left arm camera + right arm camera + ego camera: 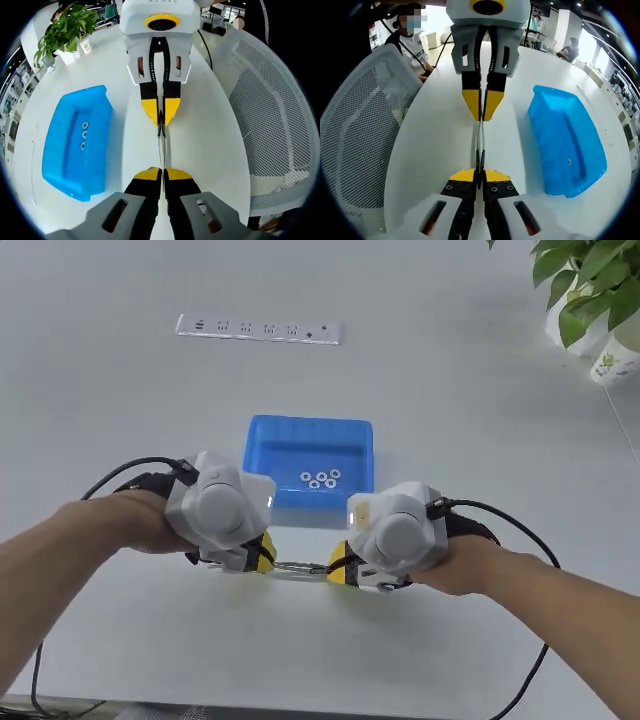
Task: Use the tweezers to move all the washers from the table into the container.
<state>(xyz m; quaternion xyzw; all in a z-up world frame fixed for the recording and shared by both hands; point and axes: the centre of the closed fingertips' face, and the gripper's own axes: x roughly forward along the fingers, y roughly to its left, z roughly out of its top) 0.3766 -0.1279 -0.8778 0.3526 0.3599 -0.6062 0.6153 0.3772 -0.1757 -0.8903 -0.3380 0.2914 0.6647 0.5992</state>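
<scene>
- Head view: the left claw [264,559] and the right claw [336,570] meet tip to tip at 6 o'clock. Each pinches one end of the tweezers [298,567] bridging them. The blue container [310,423] sits just beyond, at 12 o'clock from the claws, with the washers [320,478] clustered on its floor. I spot no washer loose on the counter [450,390], so the moving looks done or nearly so. The step in hand seems to be a handover of the tool. A power strip [258,329] lies far off at 12 and a plant [590,290] at 2, neither in the way.
- Left gripper view: this claw's jaws are pressed together on the tweezers, and the right claw grips the far end at 12 o'clock. The container is at 9, with three washers visible inside, and a mesh chair [270,125] is at 3.
- Right gripper view: the jaws are likewise clamped on the tool, and the container is at 3 o'clock. Next, one claw should let go while the other keeps its pinch, or the tweezers will drop.
</scene>
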